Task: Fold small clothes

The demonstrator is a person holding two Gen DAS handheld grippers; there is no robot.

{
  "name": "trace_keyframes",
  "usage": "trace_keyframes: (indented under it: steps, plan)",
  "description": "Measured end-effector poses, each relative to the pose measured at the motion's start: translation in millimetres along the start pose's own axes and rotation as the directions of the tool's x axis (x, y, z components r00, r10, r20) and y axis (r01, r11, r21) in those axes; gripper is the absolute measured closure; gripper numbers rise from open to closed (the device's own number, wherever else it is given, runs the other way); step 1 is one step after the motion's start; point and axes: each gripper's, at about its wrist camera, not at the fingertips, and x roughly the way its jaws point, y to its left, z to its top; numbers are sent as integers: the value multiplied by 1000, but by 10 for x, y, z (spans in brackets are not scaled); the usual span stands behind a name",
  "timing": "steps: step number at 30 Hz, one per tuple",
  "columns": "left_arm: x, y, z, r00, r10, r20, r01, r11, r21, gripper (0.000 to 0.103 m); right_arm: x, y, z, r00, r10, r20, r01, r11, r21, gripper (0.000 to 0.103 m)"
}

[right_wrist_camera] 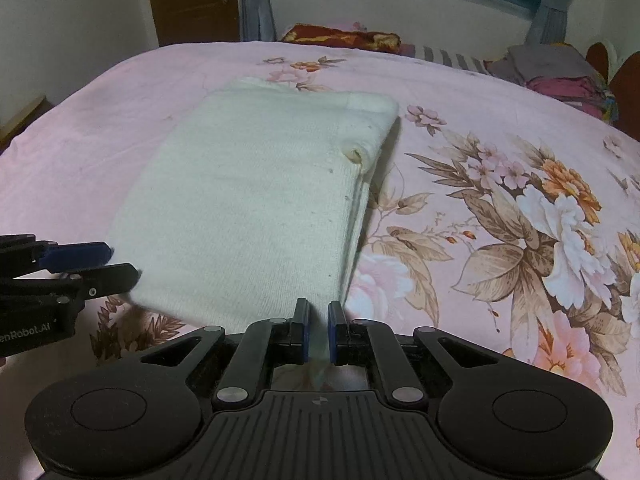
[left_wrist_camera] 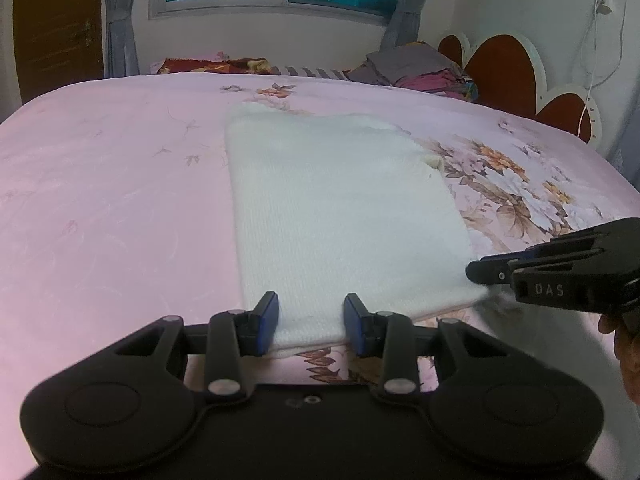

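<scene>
Left wrist view: a pink floral bedsheet (left_wrist_camera: 100,200) fills the scene. At centre lies a white knitted garment (left_wrist_camera: 340,208), folded into a long panel running toward twelve o'clock. At six o'clock the left gripper (left_wrist_camera: 311,322) has the near hem between its blue pads, seemingly bunched in a loose grip. At three o'clock the right gripper (left_wrist_camera: 480,276) pinches the hem's other corner, jaws nearly together. Both tilt steeply down toward the bed, side by side. This looks like the start of a lengthwise fold; next, both corners should lift and travel together toward the far edge.
</scene>
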Motion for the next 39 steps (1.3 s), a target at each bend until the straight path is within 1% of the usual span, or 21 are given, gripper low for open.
trace_keyframes:
  steps: [3,6,8,10,11,12,13,14,15,16,17,18,19,20,22,24,26,29,32,35,39]
  plan:
    - [-60,-12,20,1000,21,2,-21,1000,-5,67,-2,-16,5,1000,2,2,-2,1000,15,96]
    - [-314,-24,11,994,76,77,-75,997,-23,63,-133,-66,-20,999,6,31,-8,998,61,96]
    - [-463,-17,-23,993,71,94,-67,996,-52,63,-321,-123,-67,997,12,76,-19,996,92,96]
    - [-628,-51,-49,993,58,101,-52,997,-63,61,-515,-146,-106,994,24,109,-36,993,108,96]
    - [-741,-89,-60,992,54,116,-48,997,-60,58,-629,-155,-134,992,30,126,-44,992,114,96]
    - [-854,-129,-72,989,53,134,-46,997,-58,42,-725,-146,-141,990,33,138,-49,992,116,96]
    - [-975,-177,-91,986,65,155,-55,996,-65,18,-834,-143,-157,988,38,151,-57,991,119,96]
    - [-1087,-220,-109,980,87,177,-74,994,-76,7,-933,-143,-181,986,49,161,-70,990,123,96]
    - [-1206,-276,-124,972,112,207,-97,992,-79,1,-1031,-140,-207,984,66,168,-88,988,128,96]
    - [-1285,-326,-136,967,121,222,-108,992,-71,1,-1123,-140,-228,983,71,168,-94,987,134,95]
    - [-1353,-367,-139,968,120,221,-108,992,-65,1,-1222,-140,-260,984,53,170,-77,987,140,67]
    - [-1420,-378,-149,970,116,214,-103,992,-71,1,-1312,-138,-299,983,23,184,-51,988,148,37]
    - [-1488,-392,-166,971,116,208,-100,991,-86,0,-1408,-138,-352,977,-8,215,-27,986,162,4]
    - [-1546,-403,-182,973,117,201,-98,990,-100,0,-1502,-146,-422,964,-34,264,-12,985,172,0]
    - [-1672,-450,-233,977,107,187,-88,990,-106,0,-1622,-159,-519,962,-40,269,-9,984,179,0]
    - [-1794,-531,-283,976,116,186,-102,991,-86,0,-1753,-147,-617,964,-55,262,0,979,205,0]
    - [-1949,-632,-334,973,116,201,-107,993,-55,0,-1897,-115,-708,961,-72,268,14,977,212,0]
    - [-2149,-760,-378,969,97,226,-91,995,-40,0,-2123,-40,-836,956,-105,273,42,973,229,0]
    - [-2310,-885,-434,965,86,248,-84,996,-19,0,-2321,27,-934,954,-99,283,34,973,227,0]
    - [-2446,-973,-509,959,85,271,-86,996,-8,0,-2513,113,-1050,943,-114,312,48,977,210,0]
    - [-2612,-1039,-618,955,73,286,-74,997,-6,0,-2718,220,-1193,942,-114,317,54,980,193,0]
